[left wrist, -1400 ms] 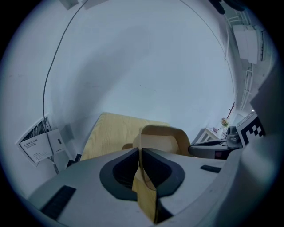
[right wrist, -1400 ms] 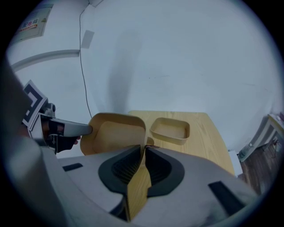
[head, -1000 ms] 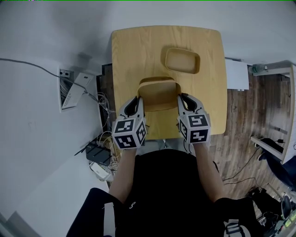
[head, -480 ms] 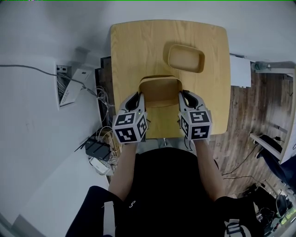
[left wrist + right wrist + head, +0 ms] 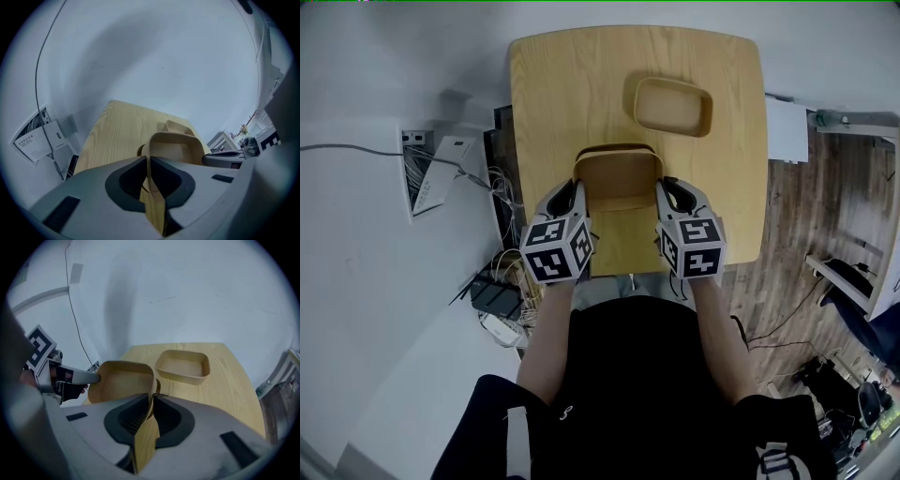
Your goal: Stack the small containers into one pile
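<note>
Head view: near container (image 5: 617, 180) gripped at both sides, far container (image 5: 672, 105) on table (image 5: 553, 112).

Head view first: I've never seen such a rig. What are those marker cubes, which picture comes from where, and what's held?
No robot: a person holds a gripper in each hand; the cubes belong to them. The head view looks down from the person's head; the other two look along each gripper's fingers. The left gripper and right gripper pinch opposite walls of the near container; a far container sits untouched on the wooden table.
</note>
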Tool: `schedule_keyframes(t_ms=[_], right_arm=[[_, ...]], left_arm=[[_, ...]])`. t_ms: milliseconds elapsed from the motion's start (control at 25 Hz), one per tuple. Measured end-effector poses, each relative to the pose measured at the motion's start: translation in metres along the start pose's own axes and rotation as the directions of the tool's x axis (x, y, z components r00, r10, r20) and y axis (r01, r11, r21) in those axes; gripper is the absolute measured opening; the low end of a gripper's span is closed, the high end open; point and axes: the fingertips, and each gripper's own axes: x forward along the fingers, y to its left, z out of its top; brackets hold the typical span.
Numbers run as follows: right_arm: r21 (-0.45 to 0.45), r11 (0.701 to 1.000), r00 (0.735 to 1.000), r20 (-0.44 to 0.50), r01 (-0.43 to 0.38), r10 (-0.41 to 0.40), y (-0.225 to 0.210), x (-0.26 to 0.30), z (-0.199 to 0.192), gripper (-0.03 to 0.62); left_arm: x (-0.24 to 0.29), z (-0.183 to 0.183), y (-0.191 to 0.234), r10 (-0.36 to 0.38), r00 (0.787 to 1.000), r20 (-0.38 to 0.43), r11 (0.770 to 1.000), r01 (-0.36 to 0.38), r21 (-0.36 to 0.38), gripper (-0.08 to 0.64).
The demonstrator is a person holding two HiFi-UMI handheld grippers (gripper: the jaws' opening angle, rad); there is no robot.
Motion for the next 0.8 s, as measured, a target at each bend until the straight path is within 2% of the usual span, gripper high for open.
schedule_keyframes(t_ms=[360, 600, 800], right_arm=[[0.018, 1.0, 1.0, -0.023, 0.011, -0.01, -0.007, 0.01, -0.005, 0.04], [0.037, 0.999, 0.999, -0.043, 0.009, -0.007, -0.007, 0.014, -0.014, 0.041], [0.038, 0.999, 0.999, -0.032, 0.013, -0.012, -0.011, 0.014, -0.013, 0.044]], left_arm=[[0.015, -0.006, 0.002, 0.007, 1.0, -0.024, 1.0, -0.007, 0.016, 0.028], [0.02, -0.007, 0.004, 0.046, 0.999, -0.026, 0.993, -0.043, 0.112, 0.029], [0.022, -0.006, 0.002, 0.081, 0.997, -0.015, 0.989, -0.078, 0.127, 0.035]])
